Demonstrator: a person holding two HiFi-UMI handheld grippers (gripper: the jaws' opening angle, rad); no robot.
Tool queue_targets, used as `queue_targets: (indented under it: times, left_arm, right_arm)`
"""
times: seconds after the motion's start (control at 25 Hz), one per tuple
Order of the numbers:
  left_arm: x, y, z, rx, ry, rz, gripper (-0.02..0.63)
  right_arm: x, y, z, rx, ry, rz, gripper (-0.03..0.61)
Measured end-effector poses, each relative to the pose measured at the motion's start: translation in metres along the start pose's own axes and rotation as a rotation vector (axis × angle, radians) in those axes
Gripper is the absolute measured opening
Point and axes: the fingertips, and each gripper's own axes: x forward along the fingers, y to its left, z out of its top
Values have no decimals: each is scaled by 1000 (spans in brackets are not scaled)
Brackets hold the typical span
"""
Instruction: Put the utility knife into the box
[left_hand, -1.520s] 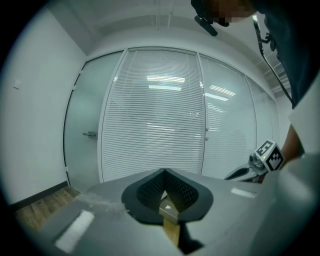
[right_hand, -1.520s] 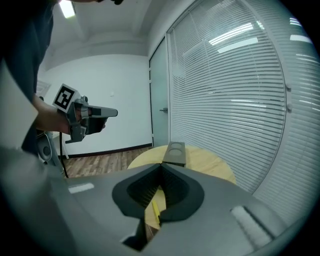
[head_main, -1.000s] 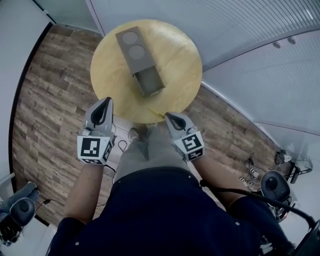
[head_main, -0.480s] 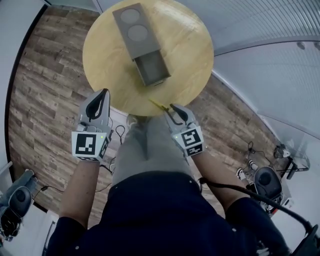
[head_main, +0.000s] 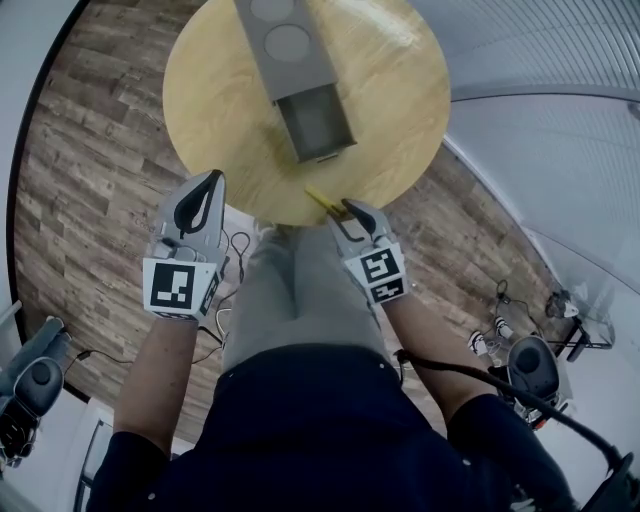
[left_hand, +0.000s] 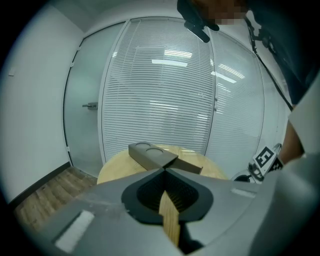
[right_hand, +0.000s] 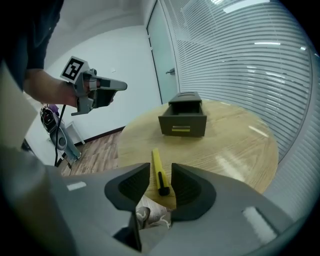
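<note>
A yellow utility knife lies flat at the near edge of the round wooden table. Its black-tipped near end sits between the tips of my right gripper. Those jaws are opening and the pads stand clear of the knife. Farther back stands the grey box, its drawer pulled out toward me. My left gripper hangs shut and empty off the table's near left edge, over the floor.
Wood plank floor surrounds the table. A glass wall with blinds runs along the right. Cables lie on the floor under my legs. Black gear sits at the lower right and lower left.
The right gripper has moved forward to the knife's near end and its jaws have spread apart. The left gripper stays shut. The table has shifted up in the head view.
</note>
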Motion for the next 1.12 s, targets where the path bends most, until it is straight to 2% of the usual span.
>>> queue_targets:
  times: [0.2,0.4,0.72,0.96,1.12]
  left_arm:
    - [3,-5,-3,1,12,-6,3]
    - [0,-2,1,-4,11,10,3]
    - [-6,-12,0,-16,22,12,3]
    - [-16,-13,18,-4,-3,32,3]
    - [-24,-16,32,-4,-17,46,3]
  right_arm:
    - [8,-1,-14,-6,62,0,140]
    - [7,-9,-13,-3,52,-29,76]
    - [5,-8,-16,18,68,-23,74]
    - [-8,-12,-5,54,43,-41,74]
    - [-20,-15,12,37,21,-52,73]
